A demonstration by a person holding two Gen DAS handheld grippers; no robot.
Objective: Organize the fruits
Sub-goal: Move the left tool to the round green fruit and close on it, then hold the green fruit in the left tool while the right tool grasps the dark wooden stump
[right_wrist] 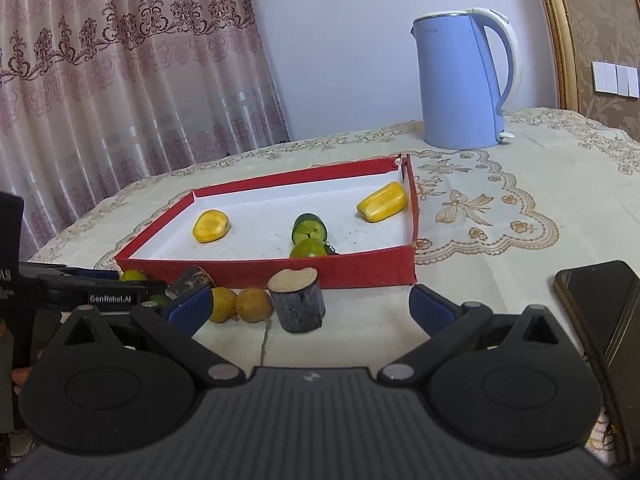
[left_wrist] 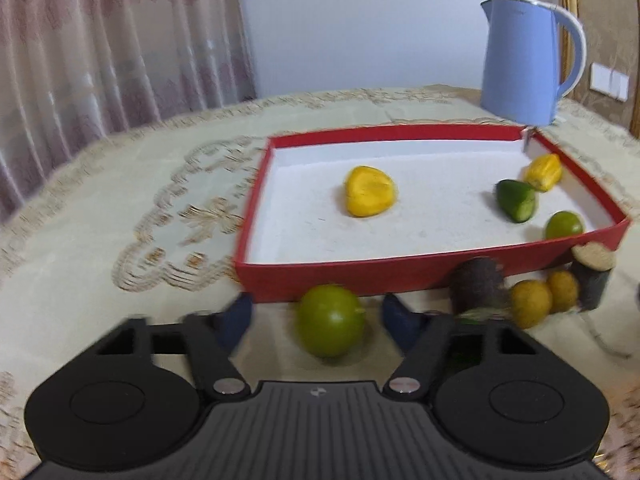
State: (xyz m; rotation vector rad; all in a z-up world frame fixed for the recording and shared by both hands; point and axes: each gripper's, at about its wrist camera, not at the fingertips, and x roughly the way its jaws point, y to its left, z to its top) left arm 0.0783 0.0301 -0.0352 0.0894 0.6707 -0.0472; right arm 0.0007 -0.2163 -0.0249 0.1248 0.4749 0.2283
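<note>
A red tray (left_wrist: pixel 360 276) with a white floor holds two yellow pieces (left_wrist: pixel 370 191) (left_wrist: pixel 543 172), a green cucumber piece (left_wrist: pixel 516 200) and a green lime (left_wrist: pixel 564 225). On the cloth before it lies a green lime (left_wrist: pixel 330 320), between the open blue fingers of my left gripper (left_wrist: pixel 320 318), not gripped. To its right lie a dark piece (left_wrist: pixel 478 282), two small yellow fruits (left_wrist: pixel 532 308) and a dark cut stub (left_wrist: pixel 592 276). My right gripper (right_wrist: pixel 310 306) is open, with the stub (right_wrist: pixel 298 300) and yellow fruits (right_wrist: pixel 252 304) between its fingers. The tray also shows in the right wrist view (right_wrist: pixel 360 270).
A blue kettle (right_wrist: pixel 464 80) stands behind the tray on the embroidered cloth (right_wrist: pixel 500 216). A dark phone (right_wrist: pixel 604 308) lies at the right, near my right gripper. A curtain hangs to the left and a wall stands behind the table.
</note>
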